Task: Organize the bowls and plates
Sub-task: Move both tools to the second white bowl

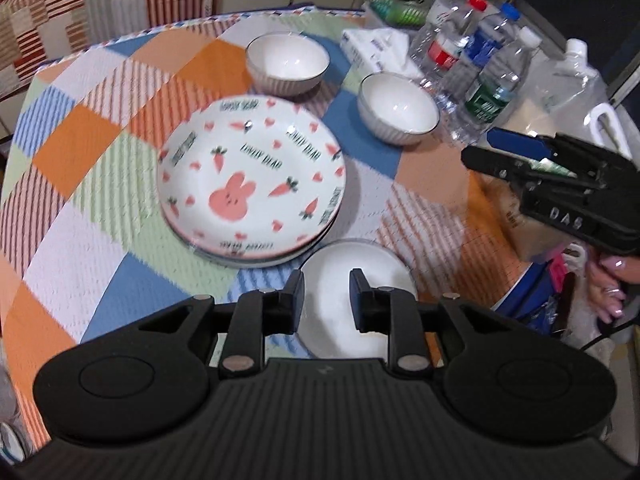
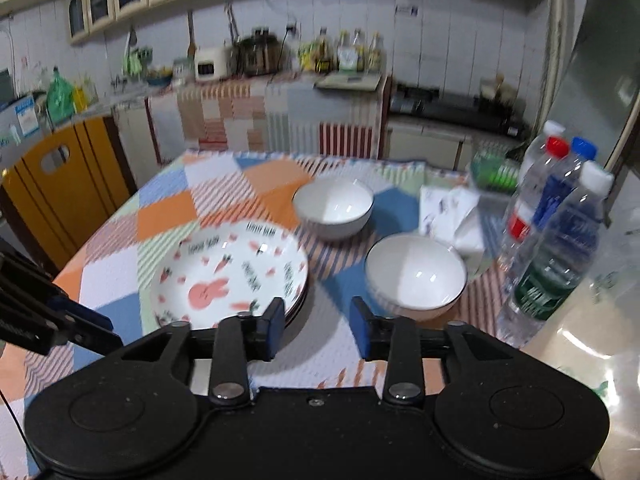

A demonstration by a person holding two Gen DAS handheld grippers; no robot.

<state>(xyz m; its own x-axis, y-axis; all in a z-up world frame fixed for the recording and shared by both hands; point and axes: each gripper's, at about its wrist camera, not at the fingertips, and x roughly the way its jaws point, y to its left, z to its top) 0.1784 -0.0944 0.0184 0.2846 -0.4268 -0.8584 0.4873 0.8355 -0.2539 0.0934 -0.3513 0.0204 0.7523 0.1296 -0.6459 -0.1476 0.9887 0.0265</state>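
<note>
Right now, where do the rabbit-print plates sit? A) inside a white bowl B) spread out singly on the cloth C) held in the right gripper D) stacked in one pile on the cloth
D: the rabbit-print plates lie stacked, rims of lower plates showing under the top one, on the checked tablecloth, apart from the white bowls.

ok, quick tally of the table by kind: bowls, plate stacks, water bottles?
White bowls: 3
Stack of bunny plates: 1 (plates under the top one can't be counted)
Water bottles: 4
Total: 8
</note>
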